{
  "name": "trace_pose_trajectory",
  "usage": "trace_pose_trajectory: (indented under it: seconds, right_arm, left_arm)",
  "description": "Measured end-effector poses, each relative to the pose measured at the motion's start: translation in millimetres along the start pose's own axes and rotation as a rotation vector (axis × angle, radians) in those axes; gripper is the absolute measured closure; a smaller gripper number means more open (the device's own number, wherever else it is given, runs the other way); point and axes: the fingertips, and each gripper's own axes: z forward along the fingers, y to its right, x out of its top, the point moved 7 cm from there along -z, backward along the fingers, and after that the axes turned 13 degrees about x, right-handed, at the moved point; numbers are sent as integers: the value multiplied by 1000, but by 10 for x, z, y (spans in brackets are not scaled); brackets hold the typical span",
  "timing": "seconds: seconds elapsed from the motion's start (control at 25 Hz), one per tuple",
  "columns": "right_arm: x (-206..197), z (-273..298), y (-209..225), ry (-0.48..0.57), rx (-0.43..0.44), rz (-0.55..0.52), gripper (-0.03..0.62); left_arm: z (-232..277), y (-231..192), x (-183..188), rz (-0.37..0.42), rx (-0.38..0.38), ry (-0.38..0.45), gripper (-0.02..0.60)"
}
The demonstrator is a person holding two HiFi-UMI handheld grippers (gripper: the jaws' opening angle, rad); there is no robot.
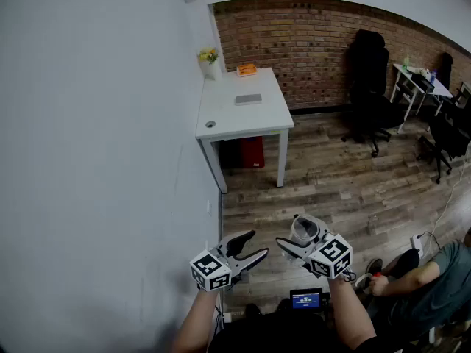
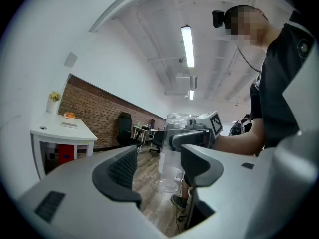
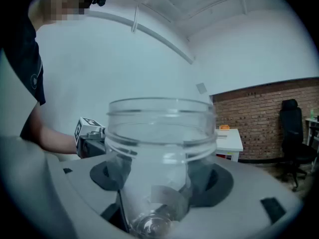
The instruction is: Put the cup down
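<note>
Cup [image 3: 159,133]: clear, empty, clamped in right tool [image 1: 294,247] | left tool [image 2: 159,167]: jaws apart, empty

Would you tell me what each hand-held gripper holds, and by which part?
Right hand-held gripper grips the clear cup by its sides below the rim; left hand-held gripper is empty.

Both my arms are out over the wood floor [image 1: 331,182]. My left claw [image 1: 259,243] has its jaws apart. My right claw [image 1: 293,240] has a clear plastic cup [image 1: 307,228] between its jaws, mouth up. Further off there's a white table [image 1: 257,120] against the wall with a little flower pot [image 1: 209,63] on the back corner, plus a black office chair [image 1: 372,87] by the brick wall [image 1: 309,43].
</note>
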Motion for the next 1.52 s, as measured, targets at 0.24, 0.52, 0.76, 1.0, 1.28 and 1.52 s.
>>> trace_pose_trajectory:
  seconds: [0.24,0.52,0.76,1.0,1.28,1.52]
  right_arm:
    - [53,21,41,-2,2,-2,224]
    - [48,38,46,15,1,7,224]
    - [28,68,37,15,1,8,224]
    - [35,59,52,14,0,13,224]
    - [53,3,85,17,1,13,224]
    - [-7,-70,164,26,-3,22,224]
  left_arm:
    - [31,-39,47,-2,0,-2,299]
    - [35,-61,28,2,-7,-2,299]
    - [18,-92,8,1,-10,-1,299]
    - [33,-96,18,0,-9,-3,300]
    - [85,-60,52,-1,-8,-2,301]
    - [199,-47,18,6,-11,-12,301]
